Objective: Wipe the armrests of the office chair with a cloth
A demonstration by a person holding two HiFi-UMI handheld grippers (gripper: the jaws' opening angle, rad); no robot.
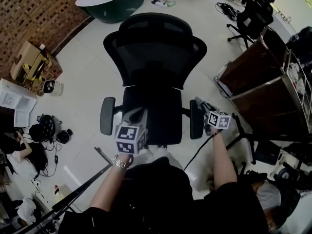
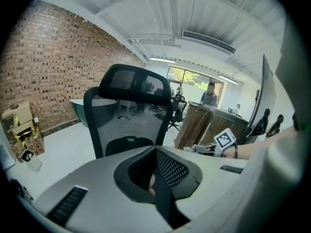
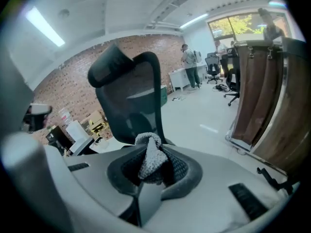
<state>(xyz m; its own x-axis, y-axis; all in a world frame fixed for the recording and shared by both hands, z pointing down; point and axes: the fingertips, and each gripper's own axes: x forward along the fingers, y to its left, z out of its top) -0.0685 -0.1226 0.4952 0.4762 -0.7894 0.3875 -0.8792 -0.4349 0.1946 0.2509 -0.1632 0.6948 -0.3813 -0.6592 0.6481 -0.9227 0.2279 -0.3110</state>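
Note:
The black mesh office chair [image 1: 155, 67] stands in front of me, with its left armrest [image 1: 107, 115] and right armrest [image 1: 196, 121] on either side of the seat. My right gripper [image 3: 150, 166] is shut on a grey knitted cloth [image 3: 149, 154]. In the head view the right gripper [image 1: 204, 105] hovers just right of the right armrest. My left gripper [image 1: 134, 117] hangs over the seat's front left, between seat and left armrest. In its own view the left gripper [image 2: 158, 166] has its jaws together with nothing between them, facing the chair's backrest [image 2: 127, 125].
Wooden cabinets [image 1: 253, 82] stand close on the right. Cardboard boxes [image 1: 31, 65] and floor clutter line the brick wall at left. A green-based table [image 1: 114, 1] and another office chair [image 1: 248, 21] lie beyond. A dark pole [image 1: 73, 194] slants at lower left.

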